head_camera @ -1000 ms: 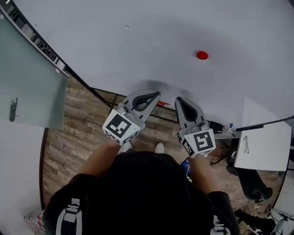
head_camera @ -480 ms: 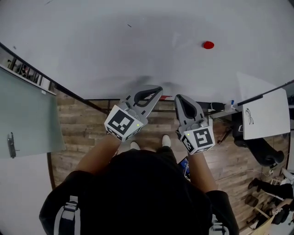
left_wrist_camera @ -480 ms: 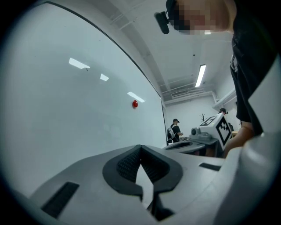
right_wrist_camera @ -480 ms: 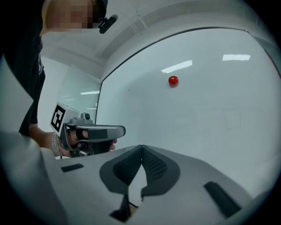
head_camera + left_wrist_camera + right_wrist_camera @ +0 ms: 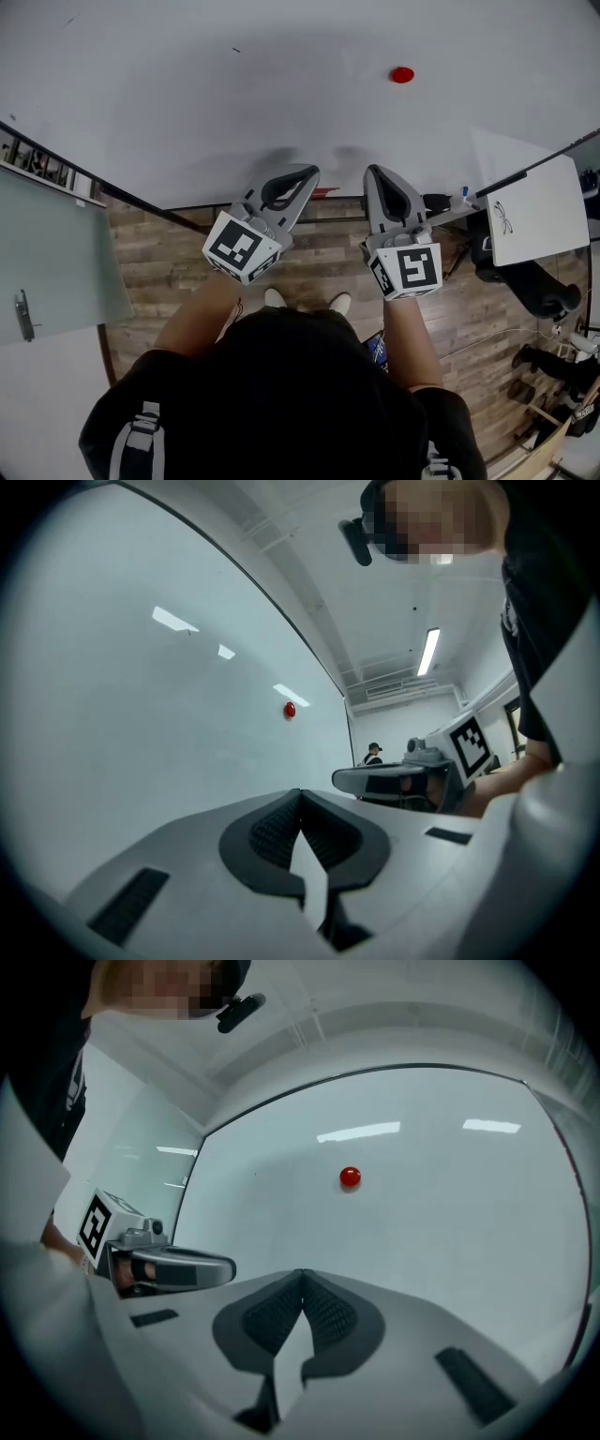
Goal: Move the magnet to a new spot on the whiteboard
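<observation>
Fingertips meet on both sides. The left gripper has its dark ribbed pads closed tip to tip with nothing between them. The right gripper matches it, jaws drawn to a point and empty.

Both grippers are held out level toward the whiteboard, side by side. The left one angles a little inward toward its partner, and the tips are near each other but apart. Soft shadows from the pair fall on the board's lower part just above the tips. Each marker cube faces up at the head camera, just ahead of the person's forearms.

The red magnet sits alone on the whiteboard, up and a touch right of the right gripper's tip and well apart from both grippers. In the right gripper view it hangs above the closed jaws, slightly right of their line. In the left gripper view it is farther along the board, with the right gripper poking in from the right.

Below the board's edge runs a wood-plank floor, where the toes of the person's light shoes show. A frosted glass panel stands at the left. A white easel sheet with a small dark scribble stands at the right.
</observation>
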`<state>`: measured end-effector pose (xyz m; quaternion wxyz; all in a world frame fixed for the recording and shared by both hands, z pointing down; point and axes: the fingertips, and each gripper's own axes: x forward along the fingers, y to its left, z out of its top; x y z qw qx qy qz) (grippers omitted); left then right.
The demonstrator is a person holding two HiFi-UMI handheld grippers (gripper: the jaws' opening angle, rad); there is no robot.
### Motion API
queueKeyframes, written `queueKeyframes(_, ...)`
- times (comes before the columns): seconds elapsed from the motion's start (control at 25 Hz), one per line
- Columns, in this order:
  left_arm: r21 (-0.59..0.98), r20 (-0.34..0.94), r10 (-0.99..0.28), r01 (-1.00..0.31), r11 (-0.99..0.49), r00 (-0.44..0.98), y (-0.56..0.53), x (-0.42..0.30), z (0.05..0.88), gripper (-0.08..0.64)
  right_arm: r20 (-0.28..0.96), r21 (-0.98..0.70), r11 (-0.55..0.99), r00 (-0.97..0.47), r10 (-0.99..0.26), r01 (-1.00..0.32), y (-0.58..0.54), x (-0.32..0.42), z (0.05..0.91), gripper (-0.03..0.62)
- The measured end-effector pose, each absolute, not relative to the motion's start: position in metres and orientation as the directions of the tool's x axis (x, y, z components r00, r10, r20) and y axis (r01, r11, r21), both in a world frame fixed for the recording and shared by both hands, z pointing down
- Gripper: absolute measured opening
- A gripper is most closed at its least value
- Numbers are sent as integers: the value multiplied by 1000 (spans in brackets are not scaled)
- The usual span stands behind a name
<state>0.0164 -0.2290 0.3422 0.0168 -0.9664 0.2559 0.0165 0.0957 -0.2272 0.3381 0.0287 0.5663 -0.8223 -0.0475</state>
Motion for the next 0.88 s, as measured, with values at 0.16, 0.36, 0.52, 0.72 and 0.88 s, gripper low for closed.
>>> queueKeyframes(0.16, -49, -35, -527, -528, -848, 849, -228, 22, 341, 3, -75, 133, 341, -352, -933, -931, -236, 106, 315, -6)
queueKeyframes(0.36, -64, -31, -574, -575, -816, 818, -228, 25, 339, 3, -173, 178, 287, -317, -932, -941, -248, 115, 284, 14)
queueKeyframes(0.52, -67, -39, -598, -599, -798, 801, -227, 25, 336, 5, -238, 200, 254, -298, -924, -946, -255, 120, 265, 36)
queueKeyframes(0.72, -63, -45, -616, -618, -784, 786, -227, 22, 334, 5, -323, 211, 201, -262, -909, -957, -261, 127, 247, 66)
queueKeyframes(0.88, -67, -41, -627, -628, -775, 778, -224, 18, 334, 5, -360, 222, 170, -243, -901, -960, -266, 127, 236, 100)
